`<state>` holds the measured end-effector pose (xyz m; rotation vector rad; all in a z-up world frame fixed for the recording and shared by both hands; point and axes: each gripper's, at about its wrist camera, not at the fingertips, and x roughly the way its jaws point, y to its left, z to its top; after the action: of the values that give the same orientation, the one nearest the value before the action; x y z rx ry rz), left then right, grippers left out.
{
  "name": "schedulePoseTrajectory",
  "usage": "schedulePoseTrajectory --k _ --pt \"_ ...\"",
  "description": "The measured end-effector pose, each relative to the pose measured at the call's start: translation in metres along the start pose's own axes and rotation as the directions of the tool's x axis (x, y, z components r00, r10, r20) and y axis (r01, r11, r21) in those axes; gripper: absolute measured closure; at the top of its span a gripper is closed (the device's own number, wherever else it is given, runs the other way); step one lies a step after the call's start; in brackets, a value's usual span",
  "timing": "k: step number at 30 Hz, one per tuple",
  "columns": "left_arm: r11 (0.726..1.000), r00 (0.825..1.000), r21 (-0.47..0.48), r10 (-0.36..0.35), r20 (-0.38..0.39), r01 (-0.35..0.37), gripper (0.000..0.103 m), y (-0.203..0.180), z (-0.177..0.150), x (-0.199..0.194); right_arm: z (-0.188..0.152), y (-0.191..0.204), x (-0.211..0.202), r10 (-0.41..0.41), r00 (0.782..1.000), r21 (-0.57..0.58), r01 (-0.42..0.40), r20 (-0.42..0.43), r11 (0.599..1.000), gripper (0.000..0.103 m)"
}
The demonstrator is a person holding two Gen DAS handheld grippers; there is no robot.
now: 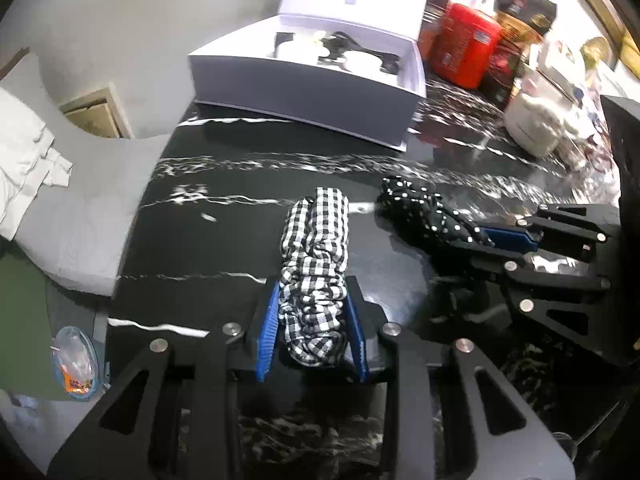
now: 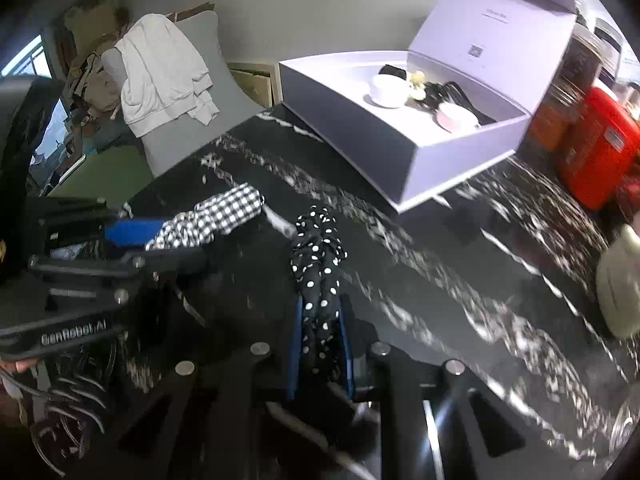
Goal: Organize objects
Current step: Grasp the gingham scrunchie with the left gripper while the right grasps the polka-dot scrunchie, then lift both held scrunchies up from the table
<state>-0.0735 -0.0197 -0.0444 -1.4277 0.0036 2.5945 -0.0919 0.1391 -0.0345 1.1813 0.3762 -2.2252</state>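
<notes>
A black-and-white checkered scrunchie (image 1: 316, 248) is pinched between the blue pads of my left gripper (image 1: 313, 284), which is shut on it; its free end stretches out over the black marble table (image 1: 200, 240). My right gripper (image 2: 320, 304) is shut on a black scrunchie with white dots (image 2: 316, 256), which also sticks out forward past the fingertips. Each gripper shows in the other's view: the right gripper (image 1: 480, 240) with the dotted scrunchie (image 1: 416, 204) at the right, the left gripper (image 2: 160, 236) with the checkered scrunchie (image 2: 216, 216) at the left. They sit side by side, apart.
An open white box (image 1: 304, 96) (image 2: 360, 140) with white cups and dark items inside stands at the table's far side. Red containers (image 1: 464, 48) and a white pot (image 1: 532, 124) crowd the far right. A grey chair (image 2: 224, 92) draped with white cloth stands beyond the table's left edge.
</notes>
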Motion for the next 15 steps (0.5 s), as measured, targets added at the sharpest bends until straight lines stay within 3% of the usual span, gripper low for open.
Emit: schedulePoseTrajectory --k 7,11,15 --pt "0.994 0.997 0.076 -0.077 -0.004 0.077 0.074 -0.034 -0.008 -0.004 -0.028 -0.008 -0.021 0.0 1.0 0.021 0.0 -0.009 1.0 0.086" --pt "0.996 0.998 0.063 -0.063 -0.009 0.063 0.071 -0.037 -0.004 -0.004 -0.031 -0.01 -0.022 -0.017 1.0 0.024 0.018 -0.009 1.0 0.082" --pt "0.998 0.999 0.043 -0.05 -0.015 0.05 0.055 -0.034 0.0 -0.001 -0.028 -0.012 -0.02 -0.024 1.0 0.029 0.024 0.0 0.999 0.07"
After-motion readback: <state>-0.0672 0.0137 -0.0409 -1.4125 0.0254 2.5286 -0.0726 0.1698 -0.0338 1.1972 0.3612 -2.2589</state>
